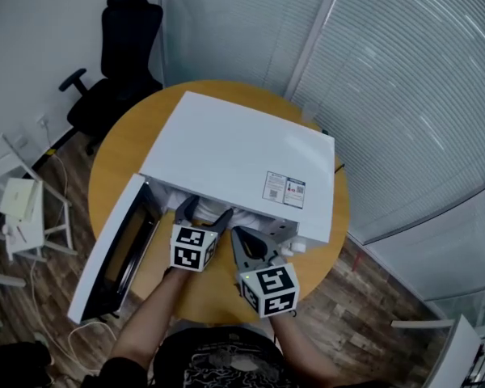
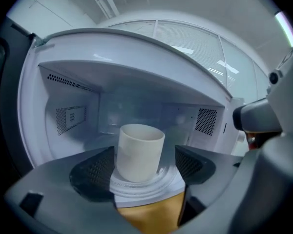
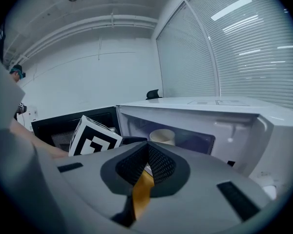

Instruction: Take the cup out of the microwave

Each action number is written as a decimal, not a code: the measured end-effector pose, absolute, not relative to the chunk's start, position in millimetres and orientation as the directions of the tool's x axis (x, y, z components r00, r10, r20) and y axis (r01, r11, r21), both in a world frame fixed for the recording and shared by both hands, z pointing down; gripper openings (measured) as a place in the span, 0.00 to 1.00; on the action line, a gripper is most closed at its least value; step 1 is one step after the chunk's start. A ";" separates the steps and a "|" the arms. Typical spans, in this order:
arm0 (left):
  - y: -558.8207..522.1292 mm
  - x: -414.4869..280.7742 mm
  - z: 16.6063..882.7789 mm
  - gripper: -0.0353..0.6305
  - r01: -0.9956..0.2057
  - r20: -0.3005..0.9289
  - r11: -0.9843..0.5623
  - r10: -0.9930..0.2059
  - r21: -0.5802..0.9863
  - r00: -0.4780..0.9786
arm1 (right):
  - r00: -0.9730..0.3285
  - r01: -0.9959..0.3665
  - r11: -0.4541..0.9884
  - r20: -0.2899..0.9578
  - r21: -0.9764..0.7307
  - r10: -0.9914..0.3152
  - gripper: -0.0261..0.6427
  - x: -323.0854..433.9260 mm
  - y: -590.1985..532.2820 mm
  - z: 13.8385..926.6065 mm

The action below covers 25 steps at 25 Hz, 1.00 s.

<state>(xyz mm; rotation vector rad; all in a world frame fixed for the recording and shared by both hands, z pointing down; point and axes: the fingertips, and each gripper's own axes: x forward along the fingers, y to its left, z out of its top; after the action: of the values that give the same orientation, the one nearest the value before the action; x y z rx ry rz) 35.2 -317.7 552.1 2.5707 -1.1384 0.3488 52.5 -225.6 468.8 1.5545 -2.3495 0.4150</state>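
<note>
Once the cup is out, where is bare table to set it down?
Bare wood: the left arc of the table, between the microwave and the rim; also a front patch beside the open door, under the tools. Crowded: the oven mouth, where the left tool straddles the cup with the right tool alongside. Right of the microwave, only a thin edge.

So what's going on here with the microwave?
A person holds a gripper in each hand at a white microwave, door open, on a round wooden table. The left gripper is open, its jaws framing a cream cup inside without pressing it. The right gripper is shut and empty, just outside.
</note>
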 end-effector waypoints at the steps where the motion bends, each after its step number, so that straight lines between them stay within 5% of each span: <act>1: -319.7 37.8 552.6 0.63 -0.748 0.340 -0.639 -0.674 0.178 0.656 | -0.382 -0.920 0.383 0.397 -0.079 -0.835 0.06 54.3 -226.2 470.3; 25: -357.5 58.7 569.9 0.69 -0.816 0.349 -0.559 -0.742 0.147 0.572 | -0.470 -0.868 0.491 0.450 -0.076 -0.760 0.06 72.5 -231.2 492.0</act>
<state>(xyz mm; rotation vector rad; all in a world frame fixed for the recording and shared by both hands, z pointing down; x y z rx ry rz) 58.7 -357.5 569.9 2.5148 -1.2820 0.3579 72.5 -231.2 492.0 1.3606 -2.3837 0.4190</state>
